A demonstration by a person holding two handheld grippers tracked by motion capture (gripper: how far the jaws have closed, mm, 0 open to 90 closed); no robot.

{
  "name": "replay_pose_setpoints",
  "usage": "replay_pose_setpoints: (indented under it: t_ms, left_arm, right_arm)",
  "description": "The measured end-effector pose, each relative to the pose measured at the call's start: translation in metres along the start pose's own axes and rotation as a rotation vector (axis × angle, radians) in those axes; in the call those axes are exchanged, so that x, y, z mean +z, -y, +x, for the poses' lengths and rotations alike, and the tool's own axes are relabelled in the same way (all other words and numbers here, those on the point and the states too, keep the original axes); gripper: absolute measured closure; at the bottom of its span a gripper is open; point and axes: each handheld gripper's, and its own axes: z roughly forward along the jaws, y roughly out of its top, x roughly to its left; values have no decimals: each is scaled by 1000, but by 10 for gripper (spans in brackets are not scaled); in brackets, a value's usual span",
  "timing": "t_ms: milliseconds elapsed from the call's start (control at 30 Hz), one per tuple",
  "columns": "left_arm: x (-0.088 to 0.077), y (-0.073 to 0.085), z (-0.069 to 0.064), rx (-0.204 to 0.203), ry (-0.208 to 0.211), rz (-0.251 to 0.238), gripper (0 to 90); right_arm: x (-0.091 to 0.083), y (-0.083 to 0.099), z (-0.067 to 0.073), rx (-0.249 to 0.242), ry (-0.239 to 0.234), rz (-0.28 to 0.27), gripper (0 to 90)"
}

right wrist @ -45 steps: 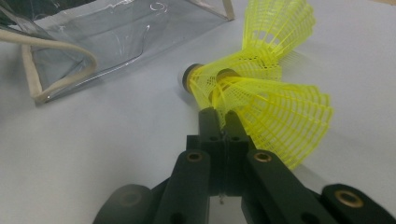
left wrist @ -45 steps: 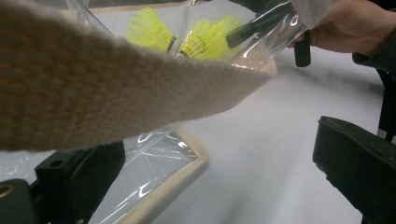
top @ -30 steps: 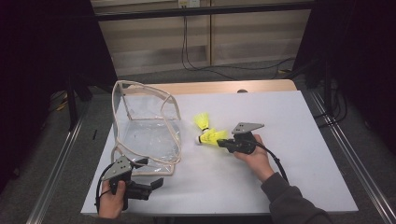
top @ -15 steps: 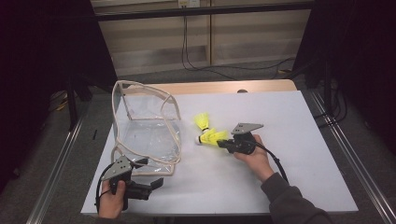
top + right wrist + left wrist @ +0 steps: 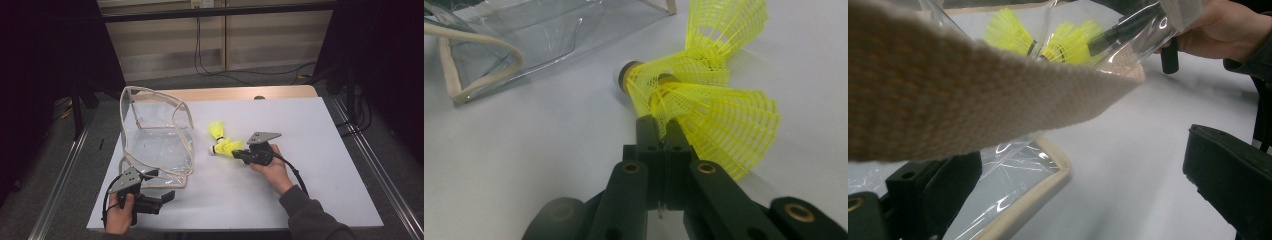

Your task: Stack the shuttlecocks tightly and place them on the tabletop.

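1. Right now your right gripper (image 5: 239, 154) is clenched on the mesh skirt of a yellow shuttlecock (image 5: 226, 147); in the right gripper view the two black jaws meet tight, with the plastic skirt (image 5: 719, 122) pinched between their tips.
2. That shuttlecock lies low over the white table (image 5: 310, 135), just beside the clear bag (image 5: 159, 145), on the bag's right as the high view shows it, cork end (image 5: 623, 76) pointing toward the bag.
3. Your second shuttlecock (image 5: 216, 129) sits on the table a little farther from you than the held one, also just right of the bag and close against the first; whether they touch I cannot tell.
4. Your left gripper (image 5: 165, 197) rests at the bag's near edge, jaws spread wide; in the left gripper view one jaw sits under the bag's cream webbing trim (image 5: 973, 90) and the other stands well apart over bare table, pressing on nothing.
5. Seen from above, the bag stands open with its cream-edged rim upright, and its clear floor lies flat on the table.
6. Through the bag's clear wall, the left gripper view shows both yellow shuttlecocks (image 5: 1068, 42) and your right hand (image 5: 1218, 27) beyond.
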Motion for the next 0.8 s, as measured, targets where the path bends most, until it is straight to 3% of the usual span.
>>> replay_pose_setpoints:
  t_ms: [500, 800]
  left_arm:
    - [0, 0, 0, 0, 2, 0, 23]
    - [0, 0, 0, 1, 3, -1, 24]
  right_arm:
    - [2, 0, 1, 1, 10, -2, 884]
    - [2, 0, 1, 5, 22, -8, 803]
